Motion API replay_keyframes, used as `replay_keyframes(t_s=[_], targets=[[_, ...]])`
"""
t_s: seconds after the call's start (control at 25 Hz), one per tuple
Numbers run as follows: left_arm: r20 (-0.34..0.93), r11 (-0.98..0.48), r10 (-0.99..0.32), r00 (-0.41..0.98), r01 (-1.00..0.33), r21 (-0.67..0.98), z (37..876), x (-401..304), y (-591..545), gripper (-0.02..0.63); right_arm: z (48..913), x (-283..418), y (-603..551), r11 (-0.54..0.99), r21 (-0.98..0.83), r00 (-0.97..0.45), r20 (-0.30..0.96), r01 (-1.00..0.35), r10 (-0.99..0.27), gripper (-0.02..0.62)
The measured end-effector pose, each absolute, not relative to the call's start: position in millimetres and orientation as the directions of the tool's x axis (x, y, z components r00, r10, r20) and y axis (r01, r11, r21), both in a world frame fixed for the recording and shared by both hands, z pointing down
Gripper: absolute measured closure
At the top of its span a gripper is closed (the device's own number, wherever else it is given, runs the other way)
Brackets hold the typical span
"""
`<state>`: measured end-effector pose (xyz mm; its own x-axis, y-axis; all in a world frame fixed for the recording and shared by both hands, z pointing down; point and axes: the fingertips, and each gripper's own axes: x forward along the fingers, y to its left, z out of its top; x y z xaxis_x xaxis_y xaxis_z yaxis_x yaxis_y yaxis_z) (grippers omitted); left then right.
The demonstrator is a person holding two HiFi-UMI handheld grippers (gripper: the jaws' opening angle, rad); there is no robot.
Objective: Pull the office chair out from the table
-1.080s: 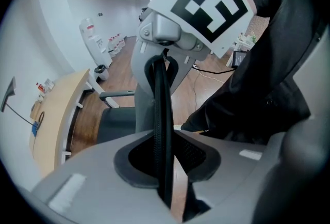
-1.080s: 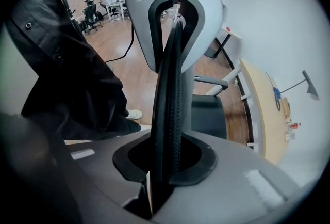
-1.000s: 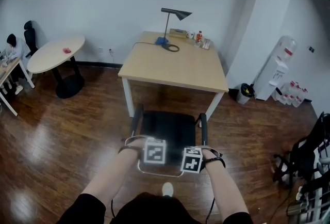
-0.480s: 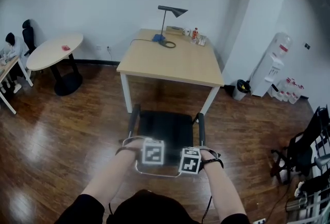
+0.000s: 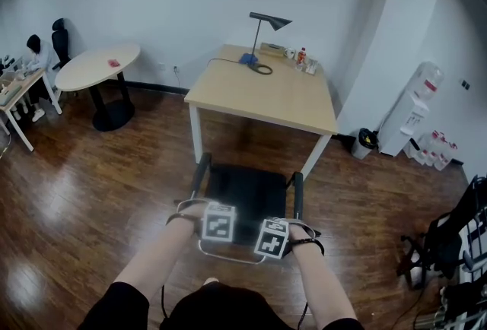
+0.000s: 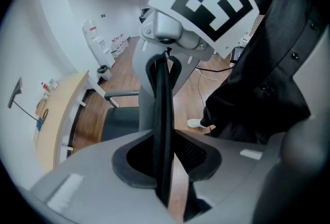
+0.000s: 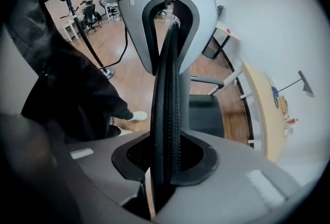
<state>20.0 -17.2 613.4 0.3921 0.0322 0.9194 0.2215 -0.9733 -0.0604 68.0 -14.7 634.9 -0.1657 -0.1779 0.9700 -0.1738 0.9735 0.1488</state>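
The black office chair (image 5: 247,191) stands just clear of the light wooden table (image 5: 262,93), its seat facing the table edge. Both grippers point steeply down onto the top of the backrest. My left gripper (image 5: 215,239) has the thin black mesh backrest edge (image 6: 164,104) between its pads (image 6: 166,150), which still touch it while the jaws are opening. My right gripper (image 5: 268,245) straddles the same edge (image 7: 167,89) beside it. Its pads (image 7: 165,153) still rest on the mesh, and its jaws are opening too.
A desk lamp (image 5: 266,24) and small items sit at the table's far end. A round table (image 5: 99,66) and a seated person (image 5: 34,55) are far left. A water dispenser (image 5: 415,112), a bin (image 5: 367,140) and black equipment (image 5: 456,245) are at right.
The chair and both grippers came a little toward me, away from the table, then stayed put. My head view has shifted slightly.
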Motion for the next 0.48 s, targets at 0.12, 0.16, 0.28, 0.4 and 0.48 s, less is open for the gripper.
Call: replay_keyframes(t_s=[0.12, 0.16, 0.28, 0.4, 0.48], targets=[[0.907, -0.970, -0.038, 0.419, 0.204, -0.134, 612.6, 19.6, -22.4, 0.483, 632.3, 67.4, -17.0, 0.966, 0.186, -0.200, 0.955, -0.180, -0.221, 0.462], [0.908, -0.969, -0.048, 0.416, 0.199, -0.143, 613.7, 18.3, -22.0, 0.480, 631.1, 67.3, -16.7, 0.965, 0.189, -0.209, 0.952, -0.183, -0.226, 0.472], [0.915, -0.969, -0.075, 0.396, 0.189, -0.162, 617.5, 14.9, -20.7, 0.454, 625.3, 67.4, -17.0, 0.960, 0.223, -0.220, 0.941, -0.172, -0.258, 0.471], [0.882, -0.970, -0.133, 0.451, 0.122, -0.209, 609.4, 17.2, -23.8, 0.408, 612.2, 72.2, -13.8, 0.948, 0.267, -0.249, 0.919, -0.172, -0.305, 0.445], [0.824, -0.971, -0.176, 0.539, 0.044, -0.236, 588.7, 21.2, -30.5, 0.403, 596.6, 77.3, -13.7, 0.935, 0.287, -0.291, 0.895, -0.210, -0.339, 0.419]])
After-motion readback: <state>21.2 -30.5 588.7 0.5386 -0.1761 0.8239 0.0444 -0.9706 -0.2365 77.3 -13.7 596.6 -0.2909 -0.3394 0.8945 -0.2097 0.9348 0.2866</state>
